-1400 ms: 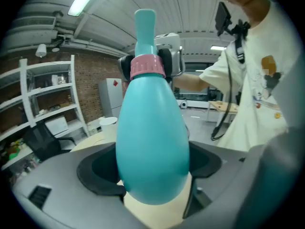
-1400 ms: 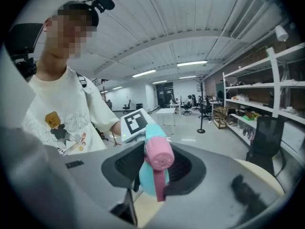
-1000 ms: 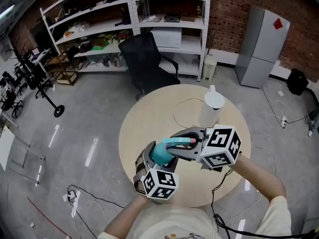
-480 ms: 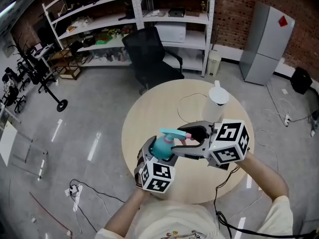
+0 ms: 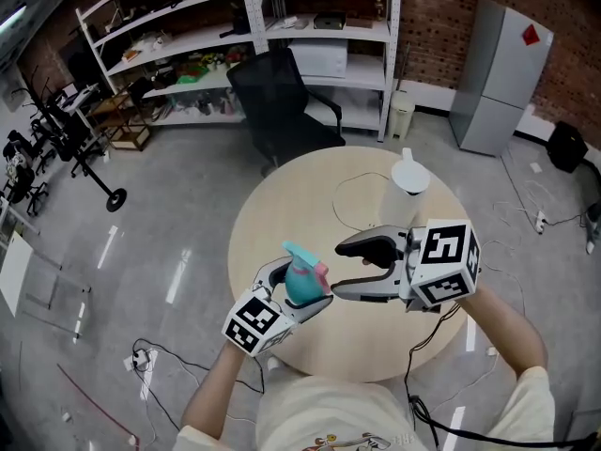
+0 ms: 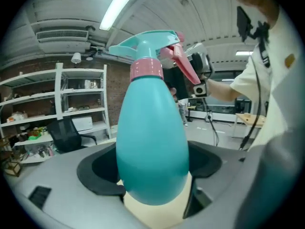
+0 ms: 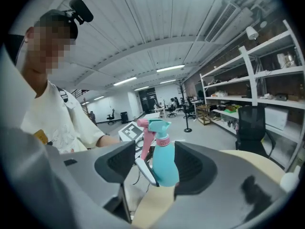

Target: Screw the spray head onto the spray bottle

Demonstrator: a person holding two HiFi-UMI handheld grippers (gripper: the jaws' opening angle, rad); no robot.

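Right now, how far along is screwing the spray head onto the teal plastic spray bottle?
Looks nearly done: the teal spray head with pink trigger sits on the pink collar atop the teal plastic spray bottle. In hand: the left gripper clamps the bottle's body; the right gripper stands open, empty, apart from it. Left: perhaps a tightness check.

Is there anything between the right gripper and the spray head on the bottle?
Nothing visible stands in the way. The right gripper is open and empty, and only air lies between its jaws and the spray head. The left gripper is shut on the spray bottle lower down, on its body, clear of the head.
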